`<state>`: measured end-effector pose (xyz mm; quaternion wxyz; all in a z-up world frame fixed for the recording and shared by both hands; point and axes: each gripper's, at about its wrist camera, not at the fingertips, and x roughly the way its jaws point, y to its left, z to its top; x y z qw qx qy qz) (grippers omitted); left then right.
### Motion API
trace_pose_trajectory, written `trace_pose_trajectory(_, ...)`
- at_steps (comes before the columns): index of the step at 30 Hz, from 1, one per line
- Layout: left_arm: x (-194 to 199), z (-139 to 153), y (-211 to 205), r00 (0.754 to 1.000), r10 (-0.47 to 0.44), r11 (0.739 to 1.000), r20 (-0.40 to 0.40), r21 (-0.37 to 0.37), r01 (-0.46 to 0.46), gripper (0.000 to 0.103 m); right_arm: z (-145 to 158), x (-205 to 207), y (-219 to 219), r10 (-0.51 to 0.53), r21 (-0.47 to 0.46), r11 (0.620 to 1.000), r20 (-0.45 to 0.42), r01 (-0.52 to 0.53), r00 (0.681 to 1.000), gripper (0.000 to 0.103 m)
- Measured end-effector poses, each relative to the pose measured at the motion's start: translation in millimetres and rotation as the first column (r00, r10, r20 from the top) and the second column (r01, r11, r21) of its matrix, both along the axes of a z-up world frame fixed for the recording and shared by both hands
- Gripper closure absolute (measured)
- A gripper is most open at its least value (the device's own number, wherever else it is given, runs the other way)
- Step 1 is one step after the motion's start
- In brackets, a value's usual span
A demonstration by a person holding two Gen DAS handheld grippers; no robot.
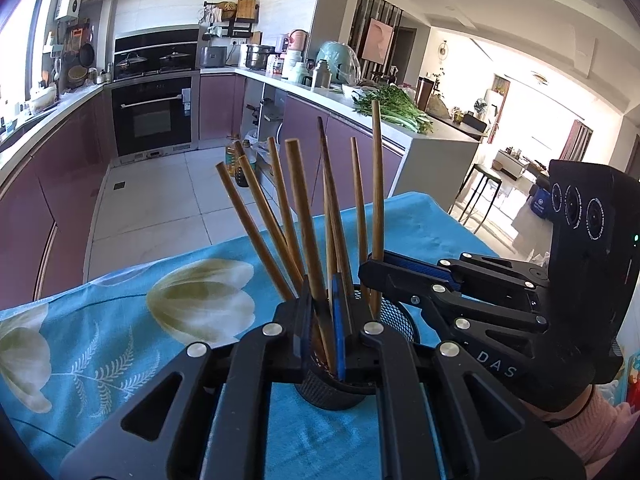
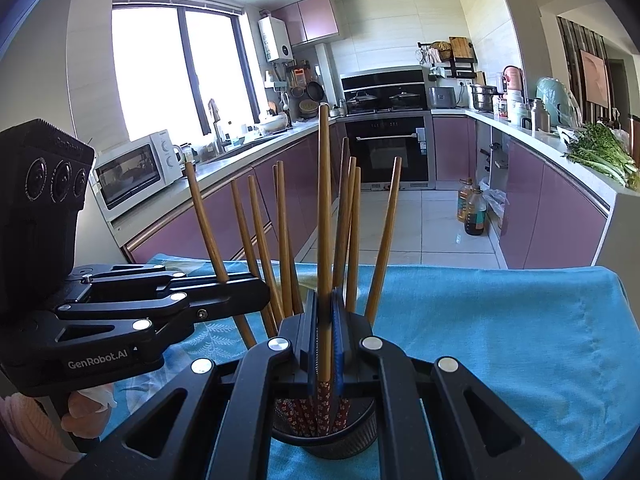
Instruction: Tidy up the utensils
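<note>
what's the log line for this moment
left gripper: shut on chopstick | right gripper: shut on chopstick | both over holder | other chopsticks standing in holder | cloth beneath

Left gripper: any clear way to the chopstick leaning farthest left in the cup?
Probably not yet. The left gripper is shut on another chopstick over the mesh cup. The far-left chopstick leans clear of the rest, so access looks free after release.

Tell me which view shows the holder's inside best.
The right wrist view: it looks down into the black mesh holder, showing the chopsticks' red patterned ends. The left wrist view shows only its outer mesh wall.
</note>
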<state>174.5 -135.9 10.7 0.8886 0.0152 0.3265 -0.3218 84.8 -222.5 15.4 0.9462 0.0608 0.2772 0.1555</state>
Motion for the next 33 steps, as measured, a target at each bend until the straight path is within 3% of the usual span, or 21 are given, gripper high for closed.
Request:
trace_pose_trajectory(5,3,-4,2,1.0,0.002,1.0,-0.005,0.005,-0.002,0.091,-2,3,-3,-0.005,0.01,1.0,-0.011,0.005,1.0,0.096)
trace_pose_trajectory(11,-2,-2,9,0.999,0.022,1.0,0.024,0.01,-0.022,0.072,-3,0,-5,-0.012,0.02,1.0,-0.014,0.012,1.0,0.094)
trace_pose_trajectory(17,-10,0,25,0.996,0.067,0.998,0.051,0.0,-0.067,0.054,-1,-10,-5,-0.006,0.029,1.0,0.0,0.006,1.0,0.074)
trace_pose_trajectory(20,-19,1,39,0.99,0.117,0.993,0.084,-0.006,-0.117,0.034,-1,-16,-5,-0.008,0.024,1.0,0.011,0.008,1.0,0.061)
trace_pose_trajectory(22,-26,2,50,0.984,0.145,0.989,0.102,-0.006,-0.145,0.031,-1,-23,-4,-0.01,0.016,1.0,0.025,0.009,1.0,0.049)
trace_pose_trajectory(23,-29,2,56,0.98,0.163,0.987,0.111,-0.008,-0.163,0.025,-2,-25,-3,-0.011,0.014,1.0,0.028,0.011,1.0,0.043)
trace_pose_trajectory(26,-40,2,73,0.966,0.215,0.977,0.145,-0.012,-0.215,0.009,-4,-33,1,-0.011,-0.005,1.0,0.038,0.011,0.999,0.034)
trace_pose_trajectory(27,-45,2,78,0.961,0.229,0.973,0.154,-0.012,-0.23,0.006,-4,-35,3,-0.01,-0.007,1.0,0.042,0.011,0.999,0.027)
trace_pose_trajectory(33,-73,0,100,0.931,0.294,0.953,0.216,0.002,-0.302,0.006,-5,-55,16,-0.012,-0.04,0.999,0.101,0.016,0.995,0.007)
